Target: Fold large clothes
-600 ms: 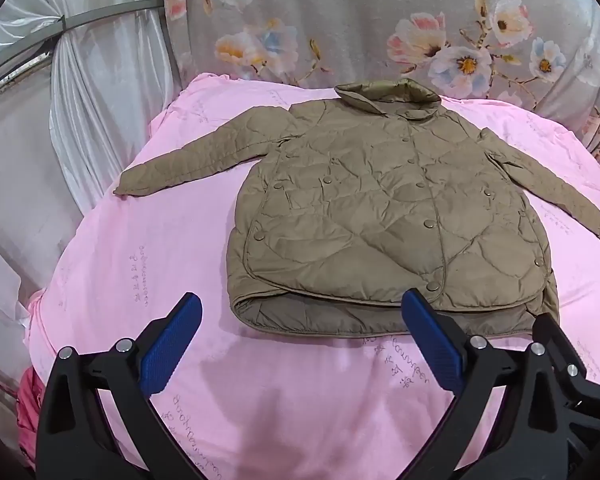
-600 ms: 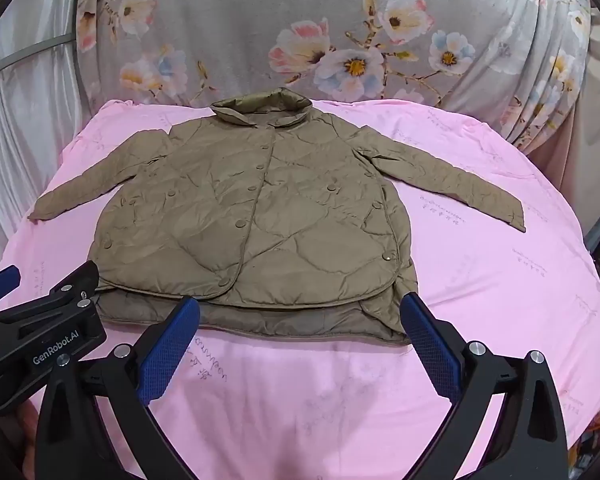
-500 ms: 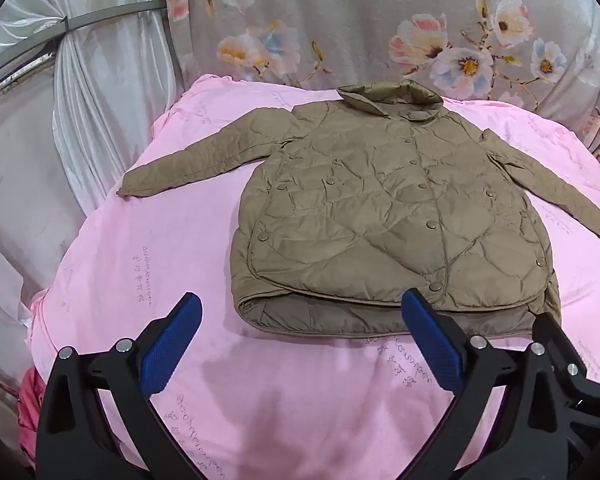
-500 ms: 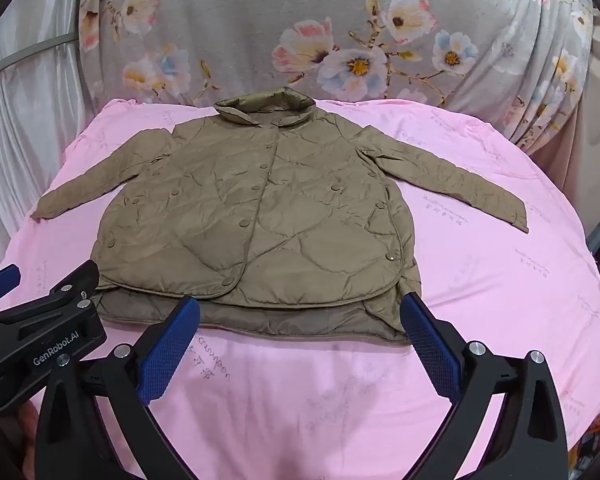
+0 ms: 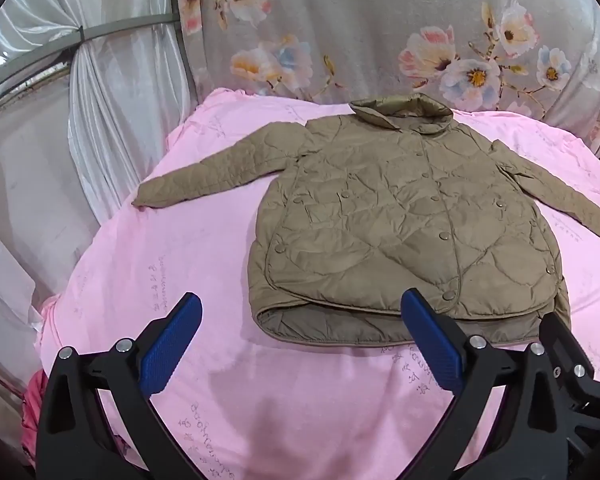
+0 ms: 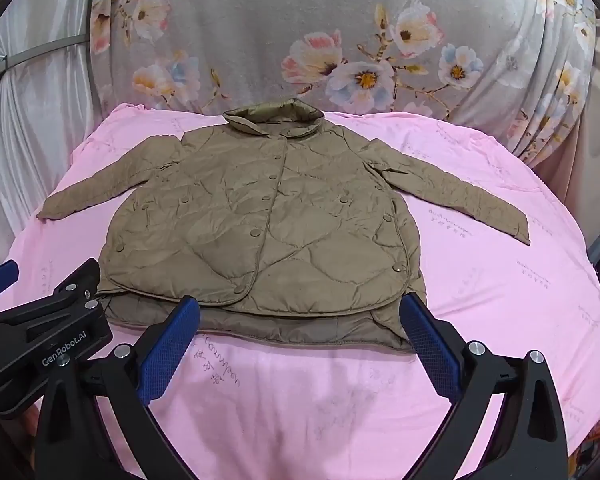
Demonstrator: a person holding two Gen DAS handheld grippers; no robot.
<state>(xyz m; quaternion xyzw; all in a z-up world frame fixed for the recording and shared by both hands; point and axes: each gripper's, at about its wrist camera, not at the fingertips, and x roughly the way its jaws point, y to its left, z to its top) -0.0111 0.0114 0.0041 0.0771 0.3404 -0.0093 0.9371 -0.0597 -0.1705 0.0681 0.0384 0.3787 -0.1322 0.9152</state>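
Folding not yet begun: quilted olive jacket [image 5: 404, 220] flat on pink bedsheet [image 5: 160, 280], sleeves spread. Left gripper [image 5: 300, 344], right gripper [image 6: 300, 344] near jacket hem, fingers [image 5: 172, 344] wide apart, empty. Best grasp sleeve cuffs first.

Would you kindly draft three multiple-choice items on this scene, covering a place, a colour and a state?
1. Where does the jacket lie?
A. On the pink sheet
B. Hanging from the curtain
C. On the floor

2. What colour are the pads of the right gripper?
A. Red
B. Blue
C. White

3. How are the jacket's sleeves?
A. Folded across the chest
B. Tucked underneath
C. Spread out to both sides

Answers: 1 A, it lies flat on the sheet; 2 B, both pads show blue; 3 C, each sleeve stretches away from the body.
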